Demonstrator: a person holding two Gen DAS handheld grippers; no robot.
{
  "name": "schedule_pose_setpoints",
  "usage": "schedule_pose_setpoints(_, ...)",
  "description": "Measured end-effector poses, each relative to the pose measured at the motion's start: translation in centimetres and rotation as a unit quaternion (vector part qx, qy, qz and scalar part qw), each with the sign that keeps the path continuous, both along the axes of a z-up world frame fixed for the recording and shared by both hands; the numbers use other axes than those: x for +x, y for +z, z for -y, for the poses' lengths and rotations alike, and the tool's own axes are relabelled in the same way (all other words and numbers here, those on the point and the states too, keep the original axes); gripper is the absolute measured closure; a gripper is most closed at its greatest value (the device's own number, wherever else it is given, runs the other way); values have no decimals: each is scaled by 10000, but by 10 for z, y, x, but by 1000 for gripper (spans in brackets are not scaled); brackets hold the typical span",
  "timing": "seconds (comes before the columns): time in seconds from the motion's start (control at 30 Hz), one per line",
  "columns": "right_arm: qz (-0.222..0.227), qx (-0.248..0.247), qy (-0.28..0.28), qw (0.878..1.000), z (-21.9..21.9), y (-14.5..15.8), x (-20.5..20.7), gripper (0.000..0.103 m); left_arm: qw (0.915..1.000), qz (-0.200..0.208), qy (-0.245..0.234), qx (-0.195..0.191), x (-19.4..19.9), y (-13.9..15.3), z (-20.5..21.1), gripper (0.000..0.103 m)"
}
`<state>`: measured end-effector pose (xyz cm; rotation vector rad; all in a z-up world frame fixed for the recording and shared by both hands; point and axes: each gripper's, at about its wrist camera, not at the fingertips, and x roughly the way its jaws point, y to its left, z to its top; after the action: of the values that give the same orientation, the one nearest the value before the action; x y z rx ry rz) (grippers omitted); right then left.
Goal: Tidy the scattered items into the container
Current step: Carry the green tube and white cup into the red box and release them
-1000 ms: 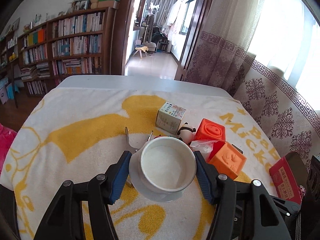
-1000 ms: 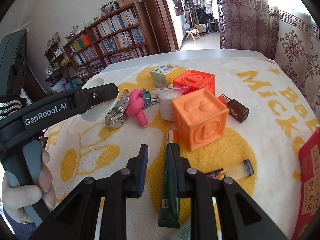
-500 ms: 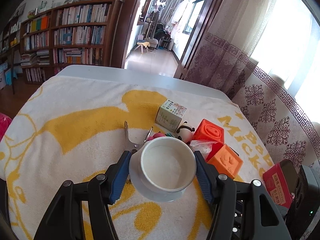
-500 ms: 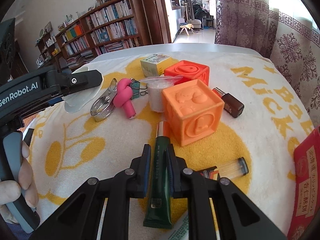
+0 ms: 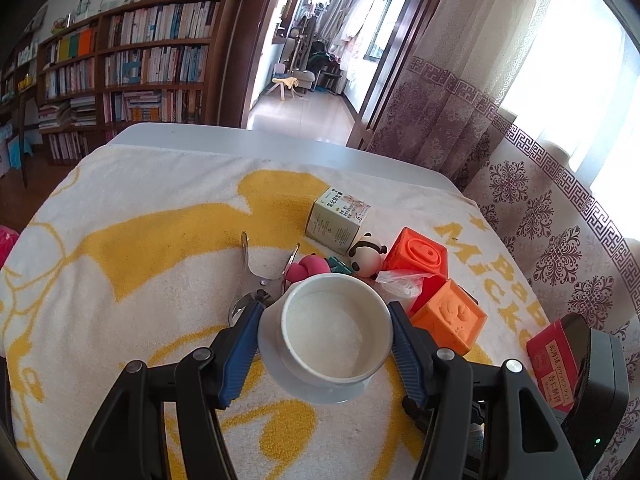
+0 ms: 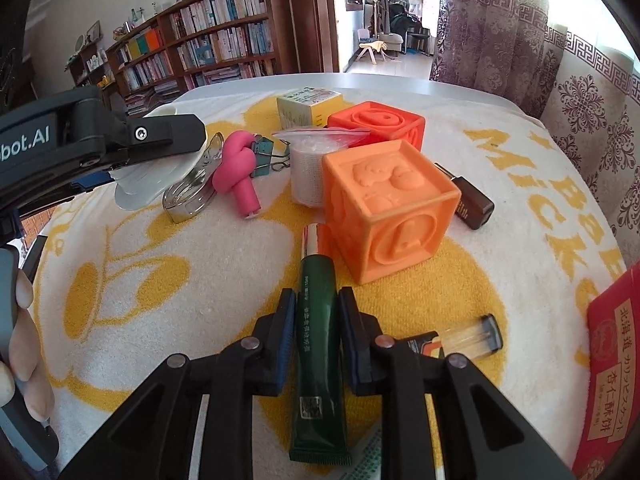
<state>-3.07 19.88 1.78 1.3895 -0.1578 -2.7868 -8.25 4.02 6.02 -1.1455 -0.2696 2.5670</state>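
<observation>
The left gripper (image 5: 324, 336) clamps a white bowl (image 5: 335, 334), half open around it, at the near middle of the towel. The right gripper (image 6: 318, 328) pinches a dark green tube (image 6: 318, 320), nearly closed; its jaws have just eased slightly wider. Two orange cubes (image 6: 386, 208), one pink knot toy (image 6: 238, 168), one brown bottle (image 6: 468, 204) lie beyond. A yellow-and-white towel (image 6: 160, 240) covers the table; bookshelves (image 5: 132, 60) stand far left.
</observation>
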Motion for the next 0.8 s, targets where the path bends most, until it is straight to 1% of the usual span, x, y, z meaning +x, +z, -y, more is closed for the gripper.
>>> schedule_pose_setpoints(0.1, -103, -331, -16, 9994, -8, 12, 7, 81, 10000, -30, 14, 45, 1, 2, 2, 39)
schedule_pose_setpoints(0.2, -321, -778, 78, 9964, -13, 28, 17, 81, 9999, -71, 21, 69, 2, 5, 4, 39)
schedule_pose_setpoints(0.3, -543, -999, 137, 9934, -16, 43, 28, 81, 9999, -82, 38, 94, 2, 6, 6, 39)
schedule_pose_setpoints(0.4, -656, -1078, 95, 9920, -21, 50, 37, 81, 9999, -77, 36, 86, 2, 6, 6, 39)
schedule_pose_setpoints(0.5, -734, -1117, -28, 9910, -29, 50, 43, 81, 9999, -80, 23, 80, 2, 6, 5, 39)
schedule_pose_setpoints(0.57, -856, -1077, -141, 9904, -34, 52, 51, 81, 9999, -96, 4, 76, 4, 7, 5, 39)
schedule_pose_setpoints(0.67, -1089, -940, -362, 9889, -40, 54, 48, 81, 9999, -134, -54, 73, 6, 9, 1, 39)
schedule_pose_setpoints(0.73, -1130, -879, -526, 9883, -43, 53, 49, 81, 9998, -172, -101, 53, 9, 11, -3, 39)
schedule_pose_setpoints(0.8, -1079, -846, -649, 9884, -50, 52, 56, 81, 9997, -186, -167, 24, 11, 11, -8, 39)
